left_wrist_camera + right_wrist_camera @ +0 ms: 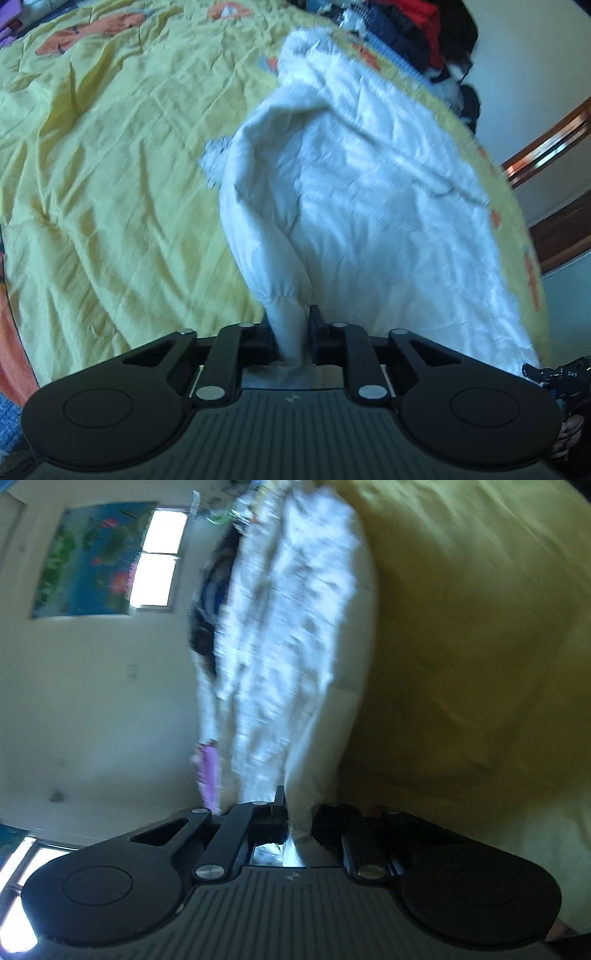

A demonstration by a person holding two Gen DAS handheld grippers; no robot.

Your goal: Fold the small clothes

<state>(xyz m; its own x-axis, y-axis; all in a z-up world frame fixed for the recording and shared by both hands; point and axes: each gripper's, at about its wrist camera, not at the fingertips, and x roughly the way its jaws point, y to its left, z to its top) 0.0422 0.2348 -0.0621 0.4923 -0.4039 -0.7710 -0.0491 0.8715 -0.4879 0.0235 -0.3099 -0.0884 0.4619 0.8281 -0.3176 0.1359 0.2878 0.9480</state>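
Left claw (290,332): closed down on a gathered cuff of the white garment (351,177), cloth bunched between the jaws. Right claw (299,819): also pinched shut on an edge of the same garment (291,635); that view is blurred, so exactly which edge is unclear.

Garment position: partly lifted off the bed (110,147), its far end draped on the yellow sheet, near end raised at both claws. A clothes pile (402,29) lies at the bed's far side.

Handling, judged: thin, light, very soft, crinkly fabric; no stiffness, sags wherever unsupported. Likely a little slick, so a shallow pinch may slip. Elasticated cuff gives a thicker, surer hold. Better grip points for folding: seams, hems or corners, held apart to keep the cloth taut.
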